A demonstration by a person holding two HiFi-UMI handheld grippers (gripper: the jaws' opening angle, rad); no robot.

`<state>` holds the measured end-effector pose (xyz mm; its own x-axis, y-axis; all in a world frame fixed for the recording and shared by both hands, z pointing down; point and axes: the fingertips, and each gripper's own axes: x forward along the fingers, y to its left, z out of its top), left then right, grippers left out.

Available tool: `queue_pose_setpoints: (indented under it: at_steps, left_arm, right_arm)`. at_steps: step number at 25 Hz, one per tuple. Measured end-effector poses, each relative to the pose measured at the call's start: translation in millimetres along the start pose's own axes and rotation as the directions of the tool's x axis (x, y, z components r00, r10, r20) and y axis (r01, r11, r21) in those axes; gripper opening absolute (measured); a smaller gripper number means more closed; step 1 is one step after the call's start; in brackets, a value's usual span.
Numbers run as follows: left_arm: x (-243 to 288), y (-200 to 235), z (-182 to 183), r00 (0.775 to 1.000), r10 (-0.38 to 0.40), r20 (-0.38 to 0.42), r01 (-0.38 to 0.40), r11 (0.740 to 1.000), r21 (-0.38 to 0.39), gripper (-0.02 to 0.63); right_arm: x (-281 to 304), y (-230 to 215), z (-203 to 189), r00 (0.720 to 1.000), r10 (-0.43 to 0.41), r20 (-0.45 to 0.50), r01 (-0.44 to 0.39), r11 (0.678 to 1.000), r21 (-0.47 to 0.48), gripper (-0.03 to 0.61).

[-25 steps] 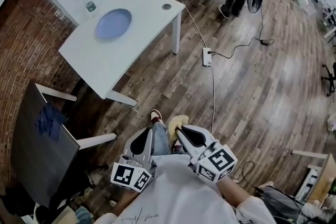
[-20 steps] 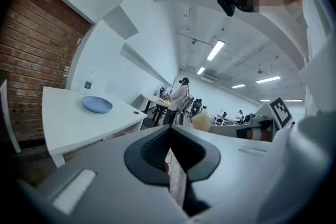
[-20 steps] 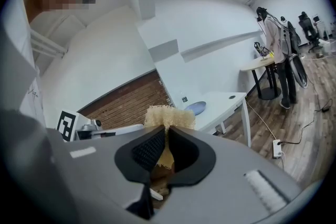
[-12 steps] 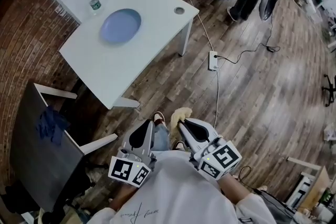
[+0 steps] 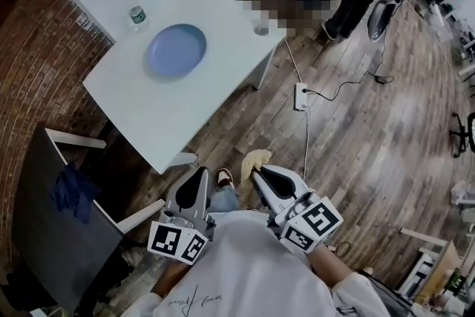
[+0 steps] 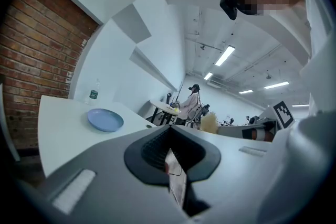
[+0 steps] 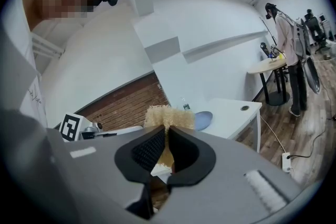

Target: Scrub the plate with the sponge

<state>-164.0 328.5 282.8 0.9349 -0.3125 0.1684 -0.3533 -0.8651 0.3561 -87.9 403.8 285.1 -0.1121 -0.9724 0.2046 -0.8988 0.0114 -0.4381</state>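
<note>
Plate, pale blue, lies on the white table, well apart from both grippers at about eleven o'clock of them, with a bottle near its ten o'clock edge. The tan, fluffy sponge is pinched between the jaws of the right gripper. At its nine o'clock, the left gripper has its jaws pressed together on nothing.

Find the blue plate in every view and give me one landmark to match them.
Head view: plate at upper left, on the white table.
Left gripper view: plate left of centre, beyond the jaws.
Right gripper view: plate near centre, just right of the sponge.
Shared landmark: the water bottle beside the plate, seen in both gripper views too.
</note>
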Motion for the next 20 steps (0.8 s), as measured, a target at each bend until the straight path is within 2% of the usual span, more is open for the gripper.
queue_pose_setpoints:
  at_steps: [9, 20]
  left_arm:
    - [22, 51, 24, 1.0, 0.006, 0.018, -0.006, 1.0, 0.01, 0.015]
    - [26, 95, 40, 0.997, 0.073, 0.032, -0.073, 0.997, 0.009, 0.014]
  right_arm:
    - [55, -6, 16, 1.0, -0.003, -0.003, 0.003, 1.0, -0.027, 0.031]
    - [93, -10, 25, 1.0, 0.003, -0.03, -0.004, 0.999, -0.047, 0.031]
